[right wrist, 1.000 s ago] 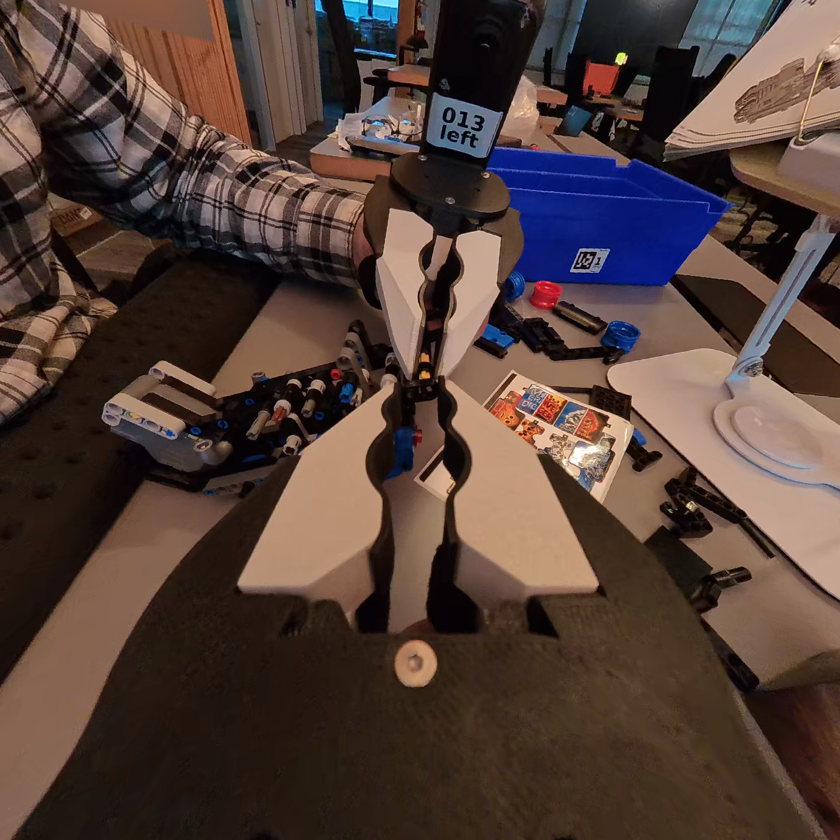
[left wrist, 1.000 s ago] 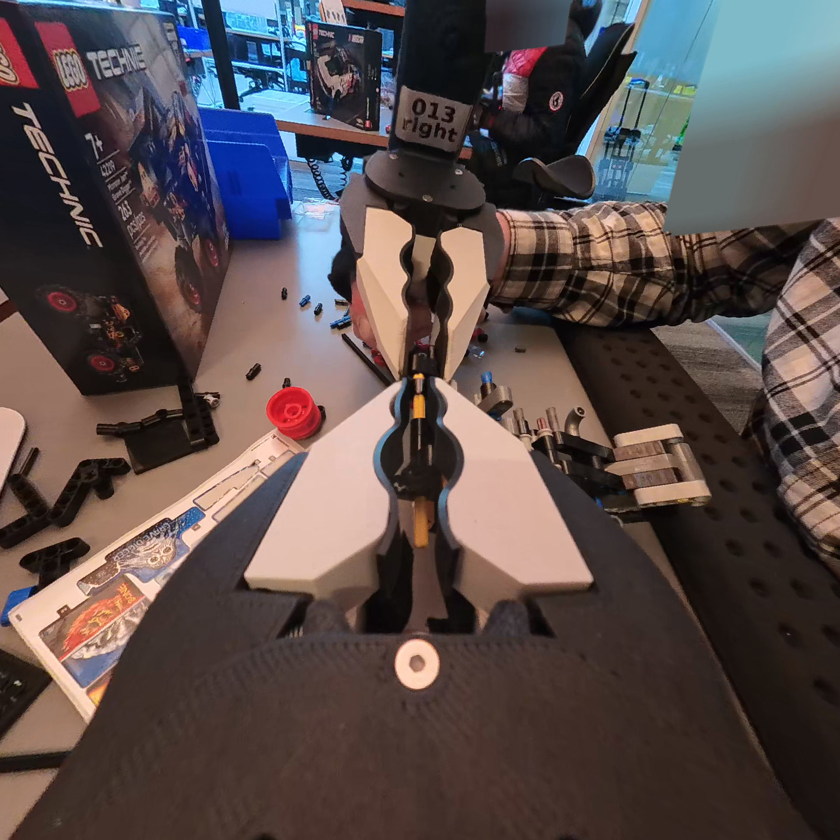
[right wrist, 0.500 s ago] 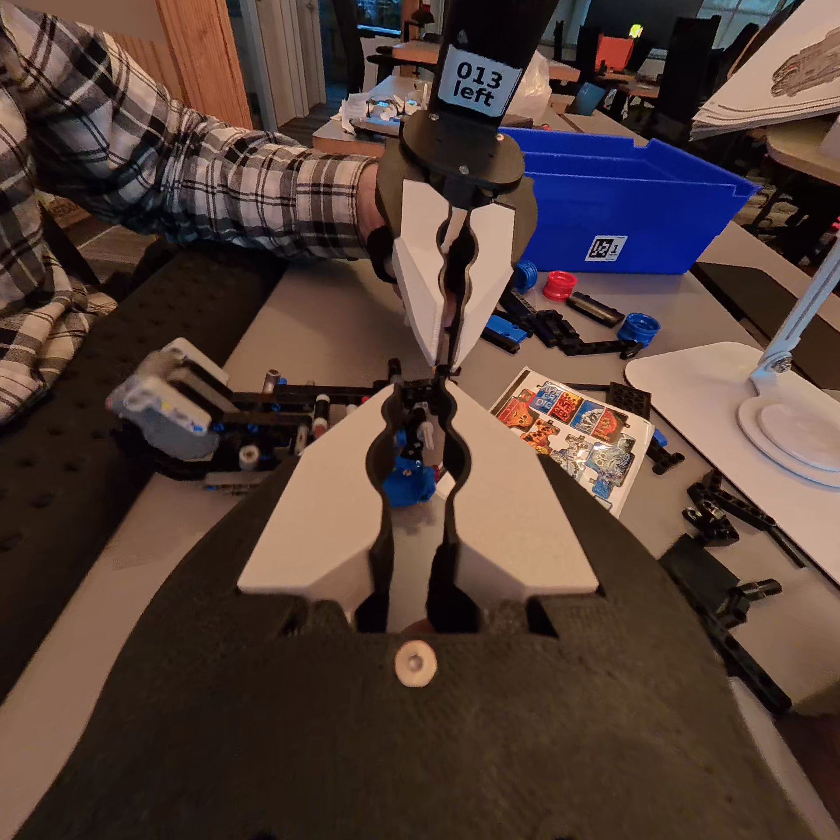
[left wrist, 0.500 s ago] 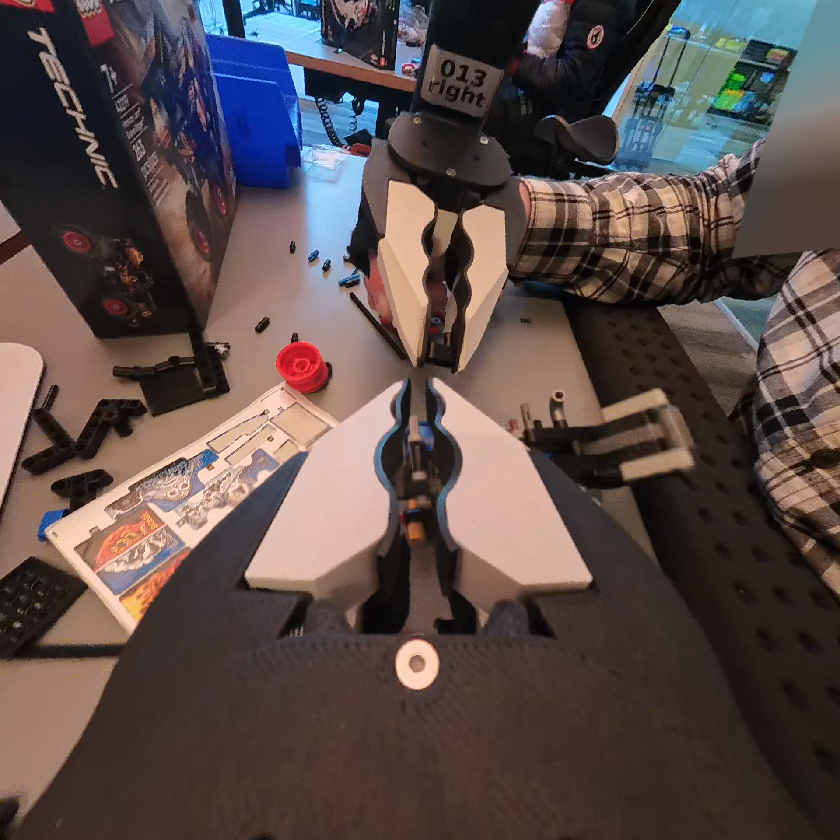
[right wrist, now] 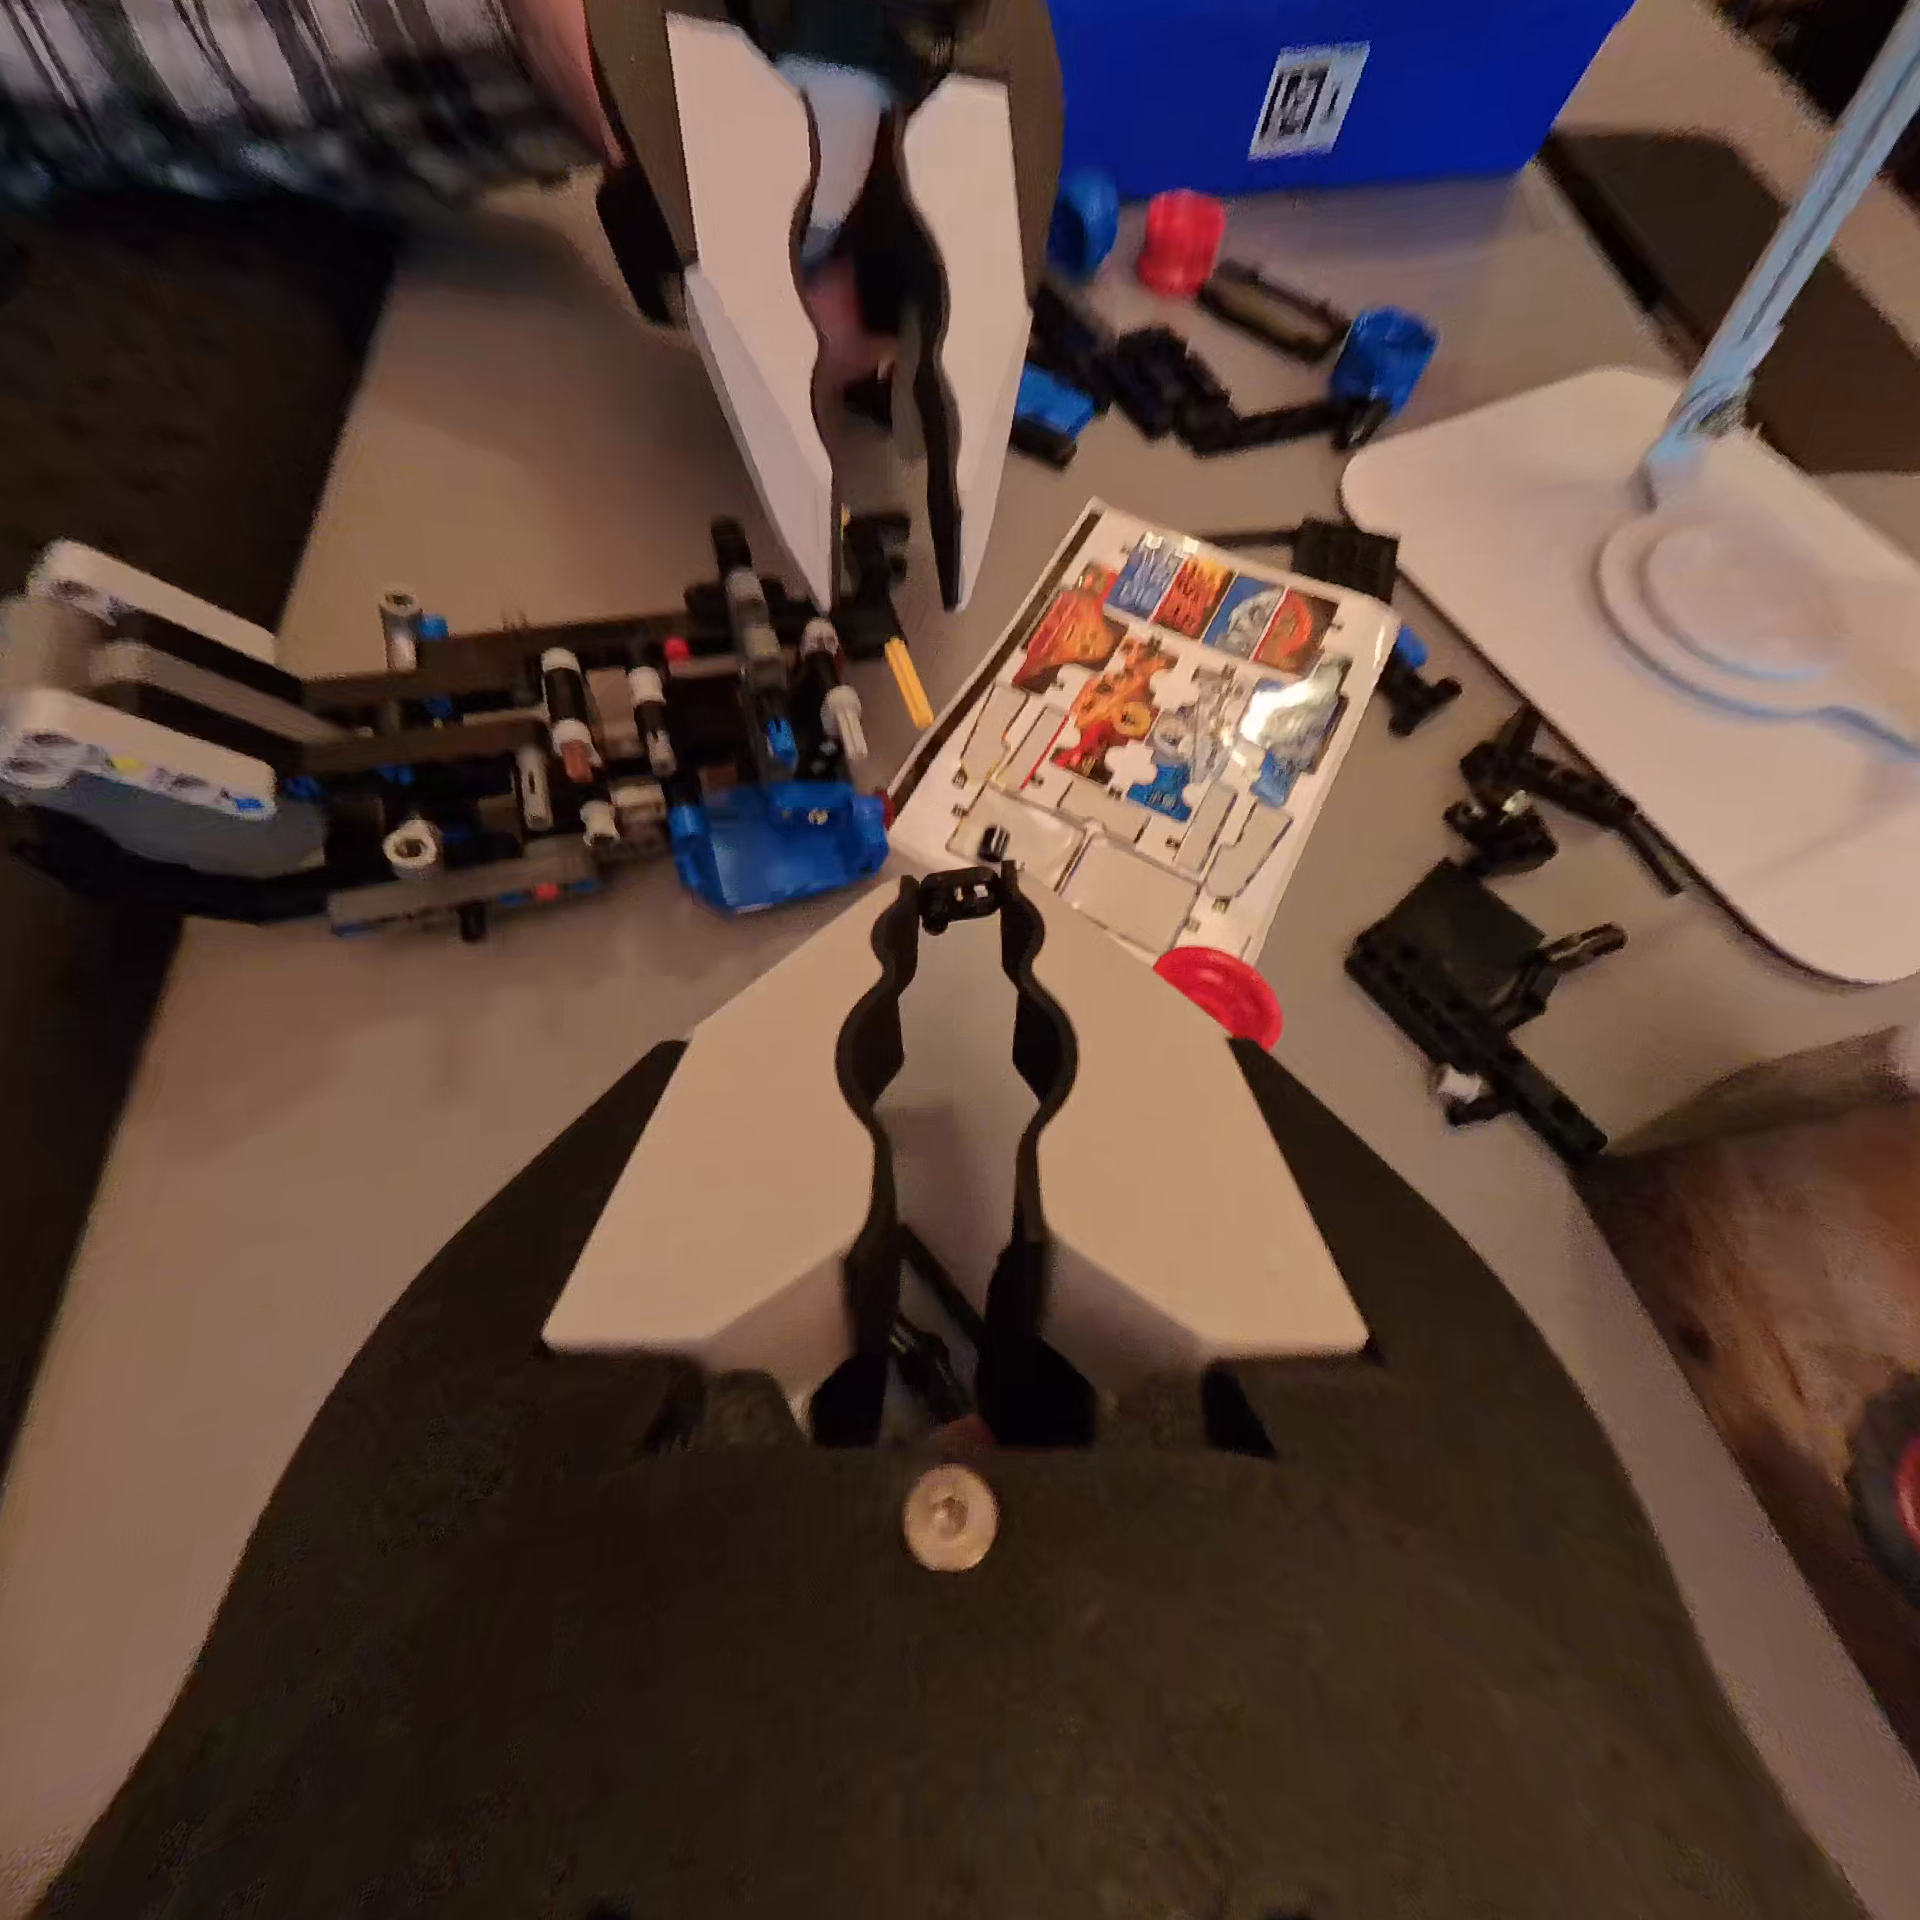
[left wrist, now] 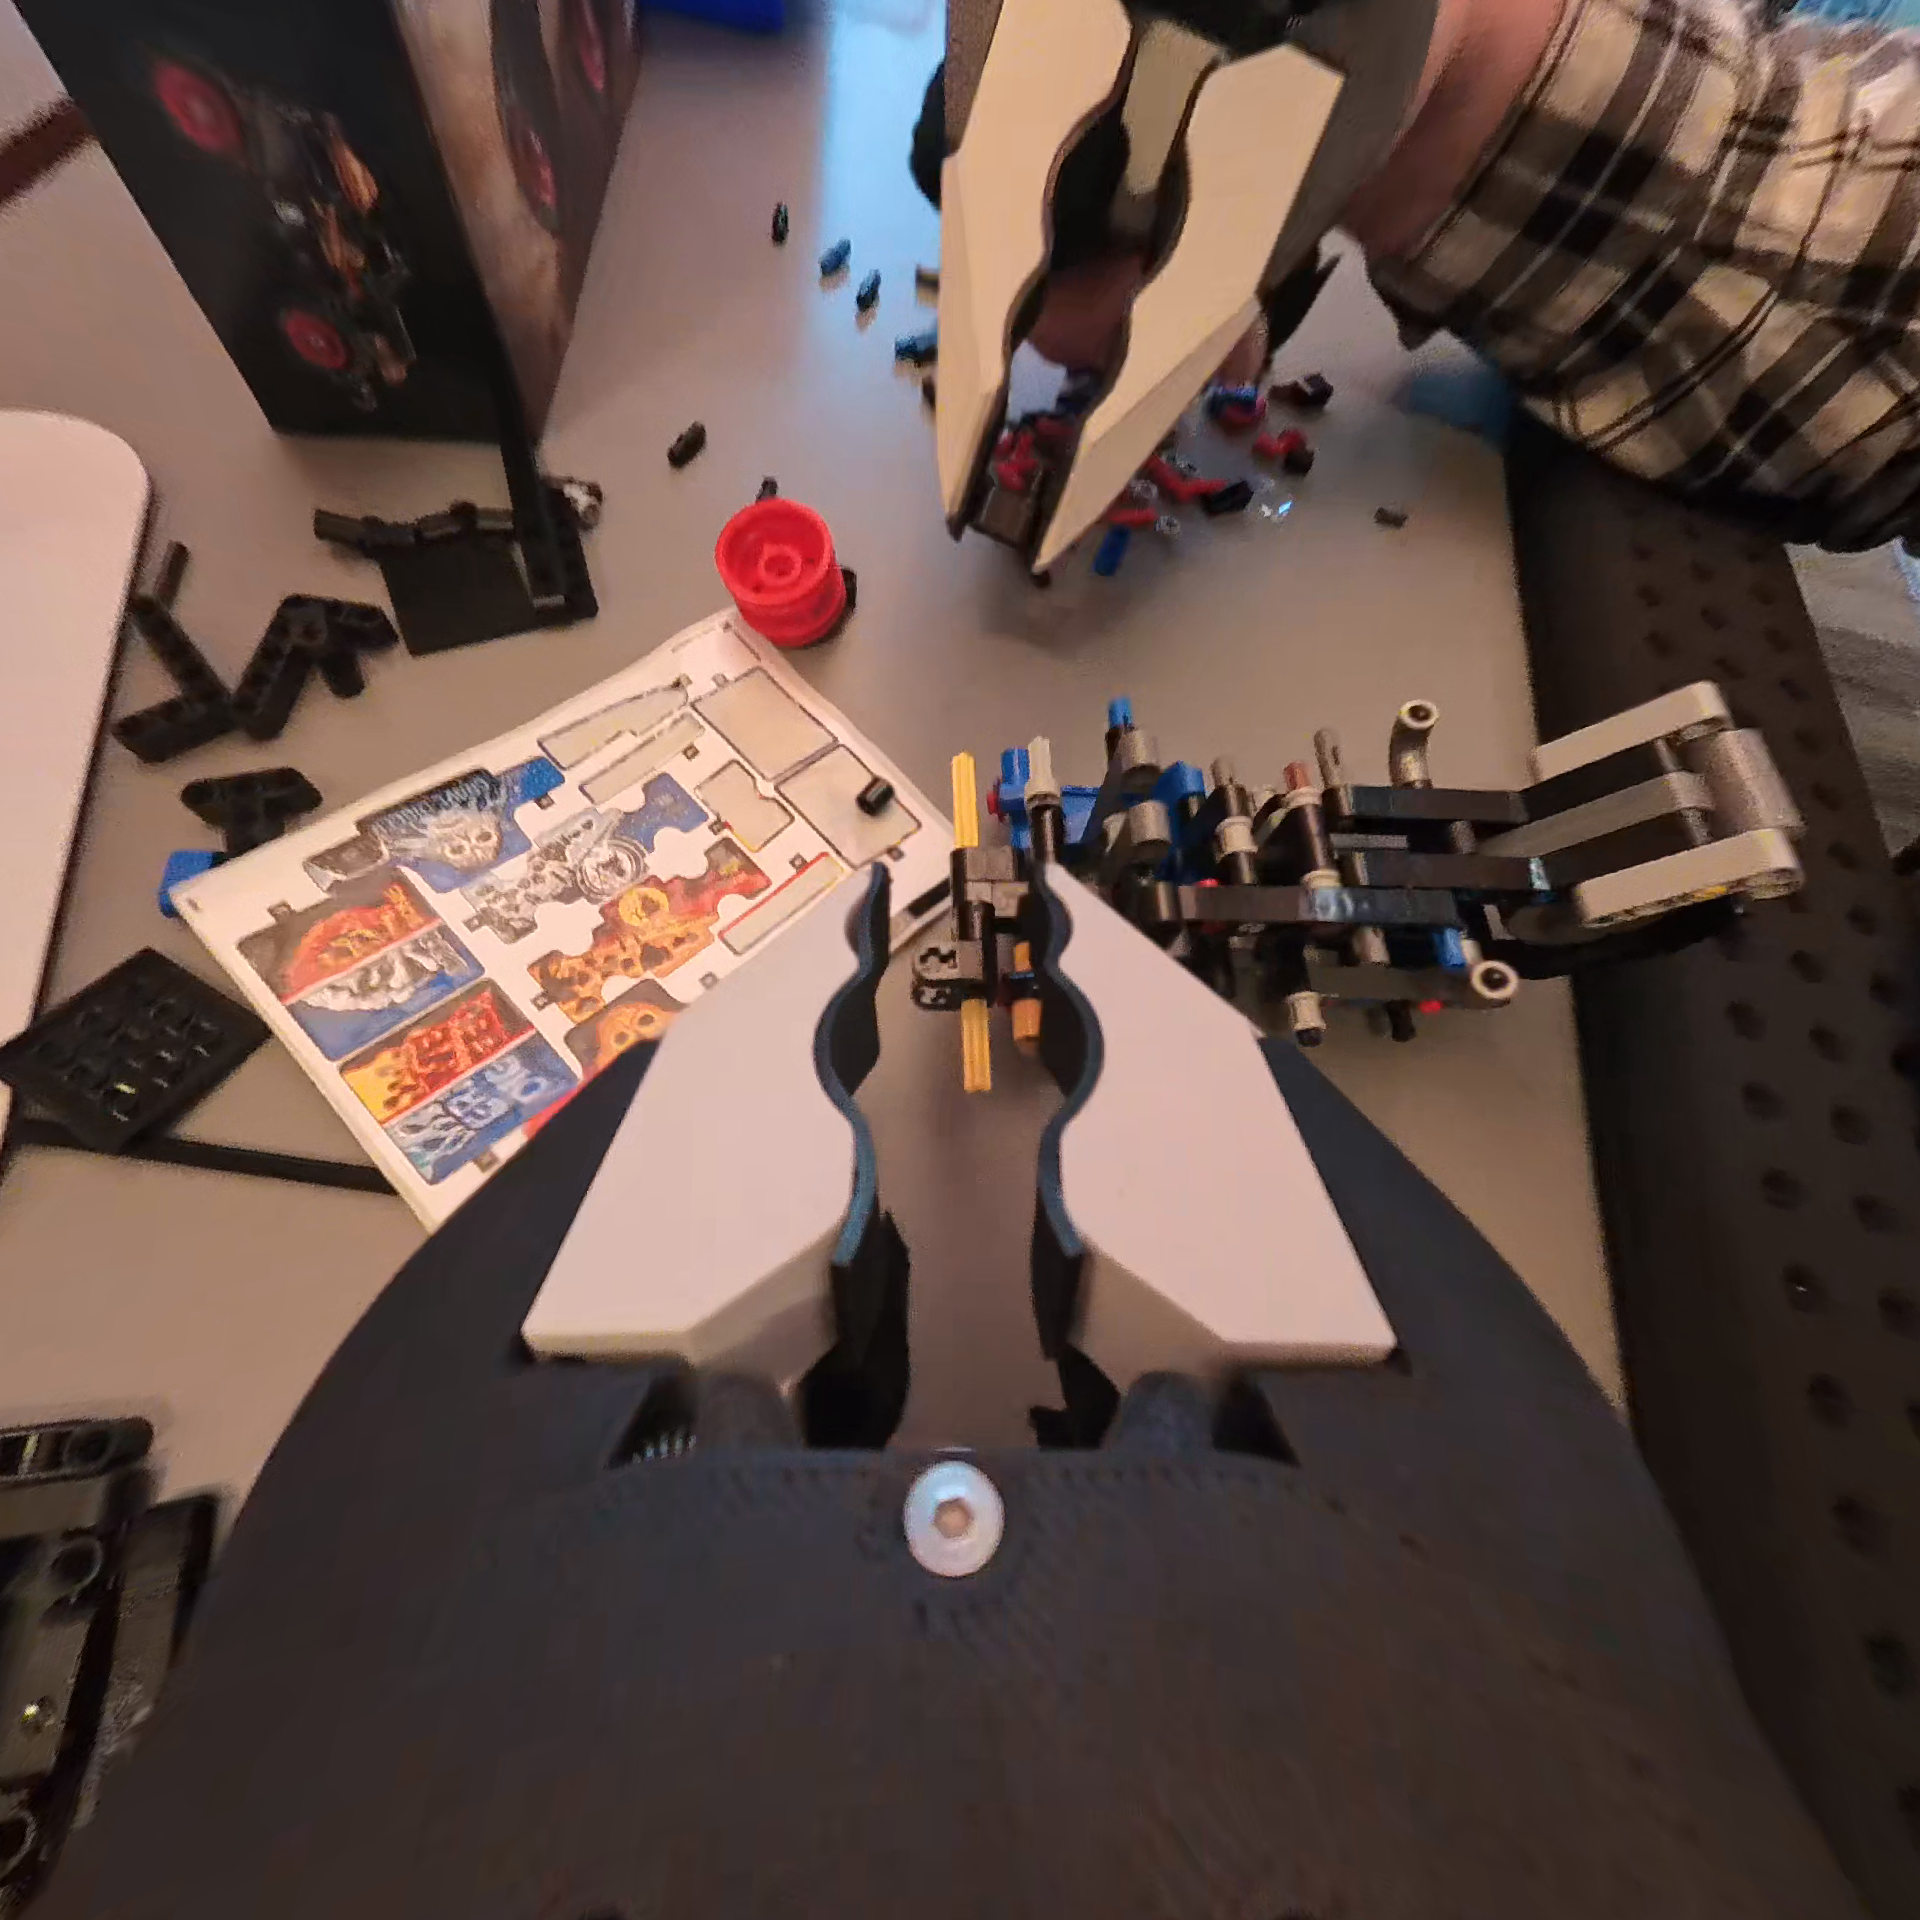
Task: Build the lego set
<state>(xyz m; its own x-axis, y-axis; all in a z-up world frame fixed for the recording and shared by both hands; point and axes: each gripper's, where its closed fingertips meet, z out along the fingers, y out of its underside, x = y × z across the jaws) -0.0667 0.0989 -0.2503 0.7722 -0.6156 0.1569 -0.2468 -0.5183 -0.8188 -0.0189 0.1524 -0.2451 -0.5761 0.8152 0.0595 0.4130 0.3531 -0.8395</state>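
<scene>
red wheel (left wrist: 779, 569), yellow axle (left wrist: 969, 997), blue bin (right wrist: 1320, 83), plaid sleeve (left wrist: 1662, 239)

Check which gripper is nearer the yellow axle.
Left. The left gripper straddles the yellow axle at the model's end; the right gripper, holding a small black piece, hangs beyond the red wheel.

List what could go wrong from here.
1. The right gripper pinches the small black connector only at its very tips, so it may slip or twist out.
2. The left gripper stands open around the yellow axle, so the chassis lies unheld and may shift if pressed.
</scene>
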